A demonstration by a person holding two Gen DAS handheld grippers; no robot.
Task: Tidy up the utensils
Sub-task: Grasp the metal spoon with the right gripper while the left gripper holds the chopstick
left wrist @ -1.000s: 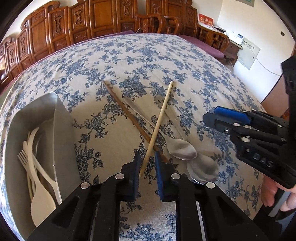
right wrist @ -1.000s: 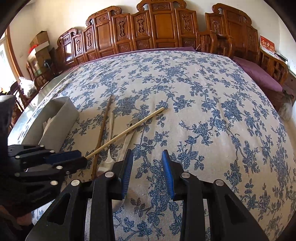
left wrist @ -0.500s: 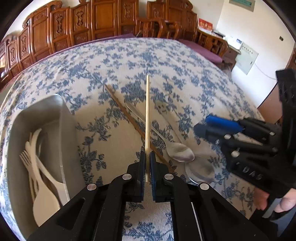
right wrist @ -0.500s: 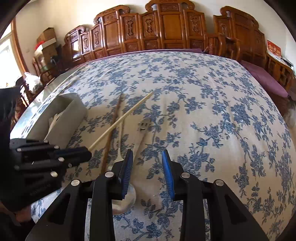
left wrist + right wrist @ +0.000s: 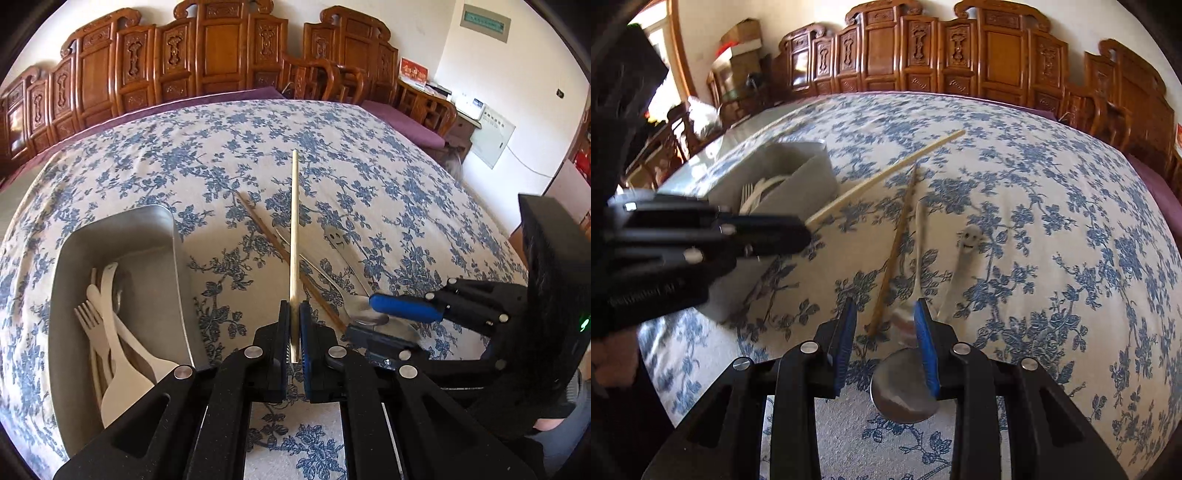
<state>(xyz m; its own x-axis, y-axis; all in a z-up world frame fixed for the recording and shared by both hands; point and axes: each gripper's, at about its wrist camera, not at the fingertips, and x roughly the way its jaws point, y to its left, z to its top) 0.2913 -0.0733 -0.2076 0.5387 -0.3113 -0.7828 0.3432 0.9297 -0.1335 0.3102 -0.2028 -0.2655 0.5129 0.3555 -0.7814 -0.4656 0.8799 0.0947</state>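
My left gripper is shut on a pale wooden chopstick and holds it lifted, pointing straight ahead; it also shows in the right wrist view. A dark wooden chopstick and two metal spoons lie on the flowered tablecloth. My right gripper is open, low over the dark chopstick's near end and the spoons. A grey tray at the left holds white plastic forks and spoons.
The round table has a blue-flowered cloth. Carved wooden chairs stand along the far wall. The tray sits left of the loose utensils in the right wrist view.
My left gripper closed on the pale chopstick and lifted it off the table. My right gripper moved left and down over the spoons and dark chopstick.
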